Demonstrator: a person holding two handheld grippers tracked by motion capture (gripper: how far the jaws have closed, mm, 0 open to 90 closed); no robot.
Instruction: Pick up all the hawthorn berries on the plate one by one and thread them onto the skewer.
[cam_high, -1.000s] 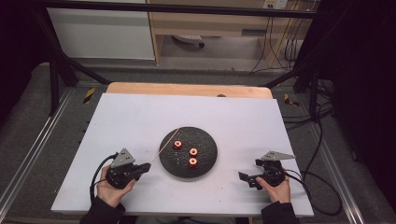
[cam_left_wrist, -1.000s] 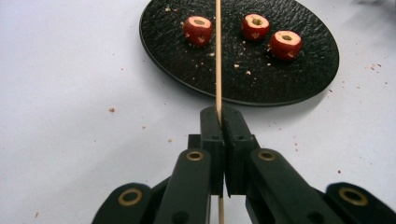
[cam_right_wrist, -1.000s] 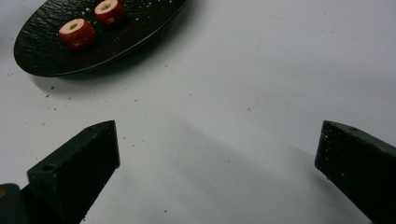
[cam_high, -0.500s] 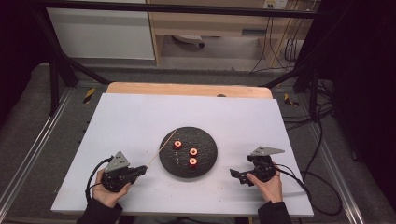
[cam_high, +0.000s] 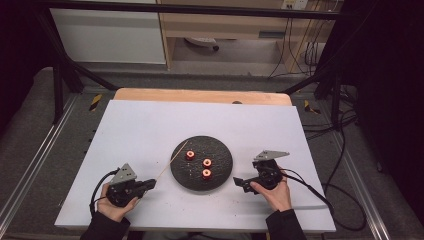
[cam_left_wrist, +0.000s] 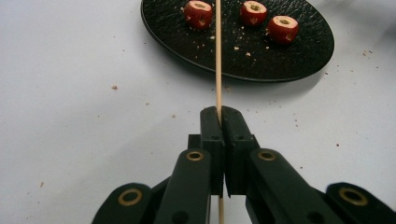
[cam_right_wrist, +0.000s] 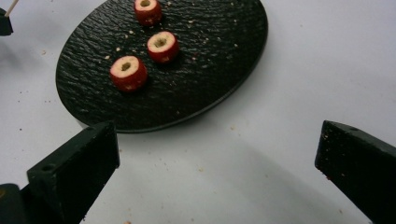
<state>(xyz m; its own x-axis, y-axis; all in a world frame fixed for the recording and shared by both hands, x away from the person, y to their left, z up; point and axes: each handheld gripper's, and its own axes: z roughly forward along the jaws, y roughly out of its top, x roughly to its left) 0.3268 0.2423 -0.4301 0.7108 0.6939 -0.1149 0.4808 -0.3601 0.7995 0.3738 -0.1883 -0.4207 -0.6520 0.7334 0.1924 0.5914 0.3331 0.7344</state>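
A round black slate plate (cam_high: 220, 150) (cam_left_wrist: 308, 51) (cam_right_wrist: 224, 51) lies mid-table with three red cored fruit pieces (cam_high: 202, 162) (cam_left_wrist: 254, 12) (cam_right_wrist: 162, 46) on it. My left gripper (cam_high: 149, 184) (cam_left_wrist: 219, 114), at the plate's lower left, is shut on a thin wooden skewer (cam_high: 171, 161) (cam_left_wrist: 218, 56) that points up over the plate's left part. Just right of the plate my right gripper (cam_high: 238, 182) (cam_right_wrist: 217, 154) stands wide open, aimed at the plate, with bare table between its jaws.
The white tabletop (cam_high: 150, 125) carries small crumbs near the plate. A wooden strip (cam_high: 200, 95) runs along the far edge. Cables (cam_high: 340, 200) trail off the table's right side. Metal rails (cam_high: 30, 165) flank both sides.
My right gripper has moved up and left, from the table's front right corner toward the plate's right edge. The left gripper with the skewer has stayed about where it was.
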